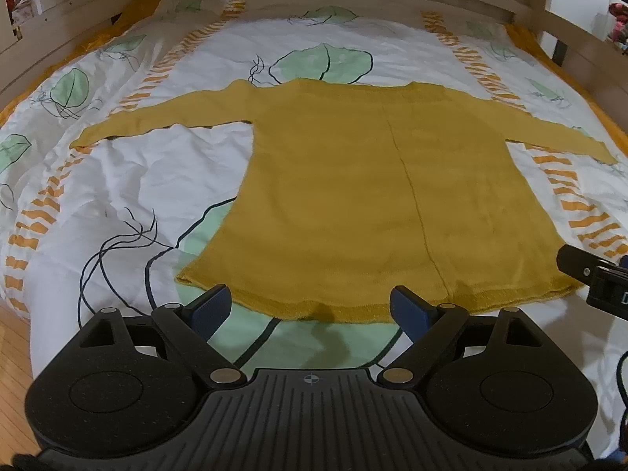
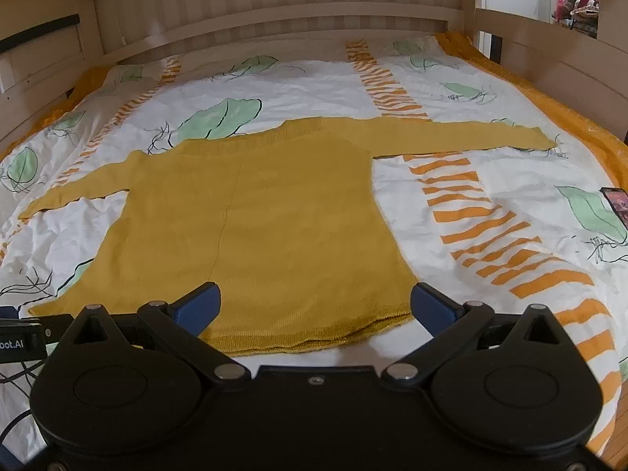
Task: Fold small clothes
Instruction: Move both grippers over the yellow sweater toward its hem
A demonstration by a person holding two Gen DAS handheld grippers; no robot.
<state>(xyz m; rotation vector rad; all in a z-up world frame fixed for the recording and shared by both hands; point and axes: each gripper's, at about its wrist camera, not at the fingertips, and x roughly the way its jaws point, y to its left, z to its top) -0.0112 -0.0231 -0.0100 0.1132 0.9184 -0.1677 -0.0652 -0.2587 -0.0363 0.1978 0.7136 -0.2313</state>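
A mustard-yellow long-sleeved sweater [image 1: 353, 196] [image 2: 255, 227] lies flat on the bed, sleeves spread to both sides, hem nearest me. My left gripper [image 1: 310, 306] hovers open just above the hem toward its left half, nothing between its blue fingers. My right gripper [image 2: 314, 306] stands wide open over the hem's right corner, the cloth lying under the gap but not pinched. The right gripper's black body [image 1: 596, 278] shows at the right edge of the left wrist view.
The bed cover [image 1: 117, 180] [image 2: 490, 180] is white with green leaves and orange stripes. A wooden headboard [image 2: 274, 11] and side rails enclose the bed. A phone [image 2: 616, 204] lies near the right edge. Wooden floor [image 1: 11, 353] shows at lower left.
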